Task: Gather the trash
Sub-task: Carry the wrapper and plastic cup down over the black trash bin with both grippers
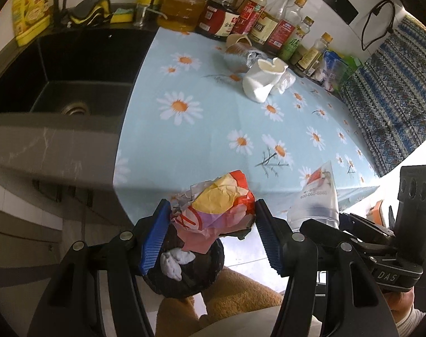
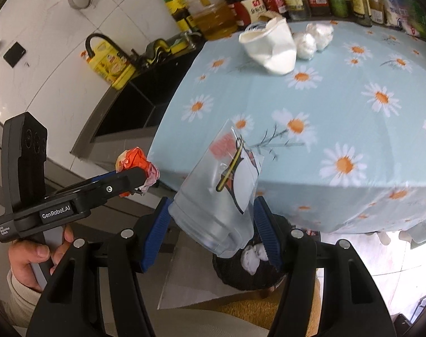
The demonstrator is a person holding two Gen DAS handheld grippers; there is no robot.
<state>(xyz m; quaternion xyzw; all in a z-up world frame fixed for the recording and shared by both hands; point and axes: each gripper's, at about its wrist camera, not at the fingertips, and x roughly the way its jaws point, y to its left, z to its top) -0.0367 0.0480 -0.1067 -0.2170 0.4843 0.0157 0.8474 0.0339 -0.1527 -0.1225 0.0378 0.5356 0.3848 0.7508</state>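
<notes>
A: Trash where?
B: Crumpled wrapper (image 1: 213, 205) pinched in the left gripper (image 1: 211, 236); clear plastic cup (image 2: 218, 196) clamped in the right gripper (image 2: 210, 236), both at the table's (image 2: 339, 106) near edge.
A: Differences?
B: Only the right view shows a faucet (image 2: 100, 42), far left.

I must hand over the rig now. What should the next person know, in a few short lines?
Left gripper: shut on a crumpled red and yellow wrapper, held above the black trash bin on the floor.
Right gripper: shut on a clear plastic cup, also above the bin.
Done: the bin already holds some white tissue.
Left: drop both pieces into the bin. On the daisy tablecloth a crushed white paper cup and white tissue balls still wait, with more crumpled trash behind them near the bottles.
</notes>
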